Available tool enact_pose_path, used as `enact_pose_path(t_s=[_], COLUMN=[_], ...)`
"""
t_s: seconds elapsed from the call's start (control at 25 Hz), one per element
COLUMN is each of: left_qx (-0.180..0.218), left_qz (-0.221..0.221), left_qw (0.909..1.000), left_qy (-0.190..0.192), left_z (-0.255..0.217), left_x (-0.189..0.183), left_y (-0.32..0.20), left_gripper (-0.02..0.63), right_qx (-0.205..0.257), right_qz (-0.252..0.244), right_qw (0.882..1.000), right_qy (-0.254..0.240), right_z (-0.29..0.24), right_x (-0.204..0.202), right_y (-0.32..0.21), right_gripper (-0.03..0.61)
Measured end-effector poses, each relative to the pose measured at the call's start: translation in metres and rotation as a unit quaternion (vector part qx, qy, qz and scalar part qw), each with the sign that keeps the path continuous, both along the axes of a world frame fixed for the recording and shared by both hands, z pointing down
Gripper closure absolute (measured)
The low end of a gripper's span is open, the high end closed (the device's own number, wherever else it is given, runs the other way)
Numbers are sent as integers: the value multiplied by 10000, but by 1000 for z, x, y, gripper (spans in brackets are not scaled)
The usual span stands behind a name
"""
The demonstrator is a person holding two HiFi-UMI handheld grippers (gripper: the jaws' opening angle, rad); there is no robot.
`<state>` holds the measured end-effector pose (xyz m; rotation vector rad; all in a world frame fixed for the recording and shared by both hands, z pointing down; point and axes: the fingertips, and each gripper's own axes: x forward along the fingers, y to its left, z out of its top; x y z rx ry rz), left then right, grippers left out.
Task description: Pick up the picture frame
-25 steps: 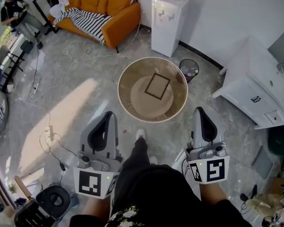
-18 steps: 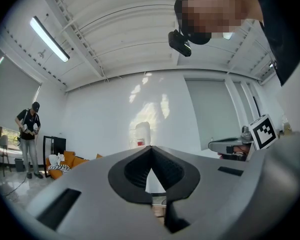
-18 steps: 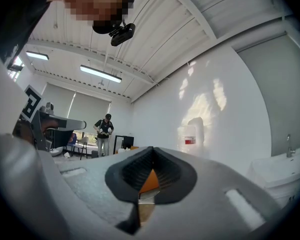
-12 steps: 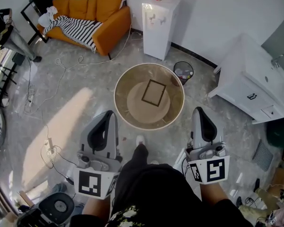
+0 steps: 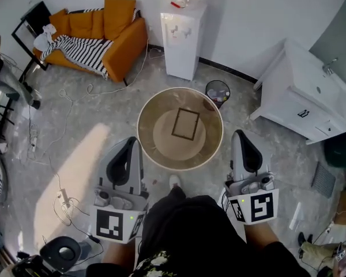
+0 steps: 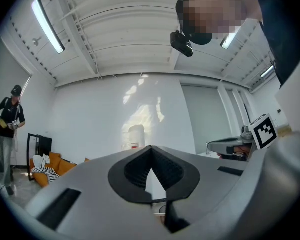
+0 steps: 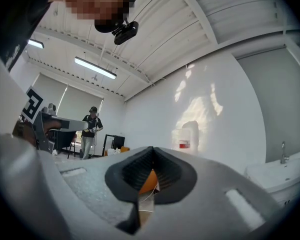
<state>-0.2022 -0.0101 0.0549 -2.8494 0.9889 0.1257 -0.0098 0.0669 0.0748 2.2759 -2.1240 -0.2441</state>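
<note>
A dark-edged rectangular picture frame (image 5: pixel 185 124) lies flat in the middle of a round glass-topped table (image 5: pixel 149 111). My left gripper (image 5: pixel 131 143) is held at the table's near left rim, shut and empty. At the near right rim my right gripper (image 5: pixel 239 137) is also shut with nothing in it. Both point roughly level, away from me. In the left gripper view the left gripper (image 6: pixel 151 151) has its jaws together, and the right gripper (image 7: pixel 151 151) looks the same in the right gripper view. The frame does not show in either gripper view.
A white water dispenser (image 5: pixel 181 36) stands beyond the table, with a small bin (image 5: pixel 217 93) beside it. An orange sofa (image 5: pixel 98 32) is at the far left and a white cabinet (image 5: pixel 303 100) at the right. Cables (image 5: pixel 46 149) trail over the floor on the left. A person (image 6: pixel 7 129) stands far left.
The table and frame have come nearer to both grippers as I walk forward. Both grippers stay shut and keep their place in the head view.
</note>
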Motion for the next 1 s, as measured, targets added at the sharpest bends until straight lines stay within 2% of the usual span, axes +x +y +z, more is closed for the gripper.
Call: enact_pose_path(t_s=[0.28,0.48,0.72,1.0], left_qx=[72,-137,-227,-166], left_qz=[258,412,365,161], left_qw=[9996,9988,9988,9994], left_qy=[-62,-223,-227,-264], left_z=[10,25,32,33], left_x=[11,21,27,47], left_y=[-30,-34,-47,-57], left_gripper=[607,607,607,607], right_qx=[19,-67,-74,27], right_qz=[211,268,295,32], right_qw=[9998,9996,9995,9997], right_qy=[15,4,-80,-229], right_z=[9,18,23,23], right_x=[1,0,12,38], right_y=[-23,-35,-44,-61], right_gripper=[581,583,581,582])
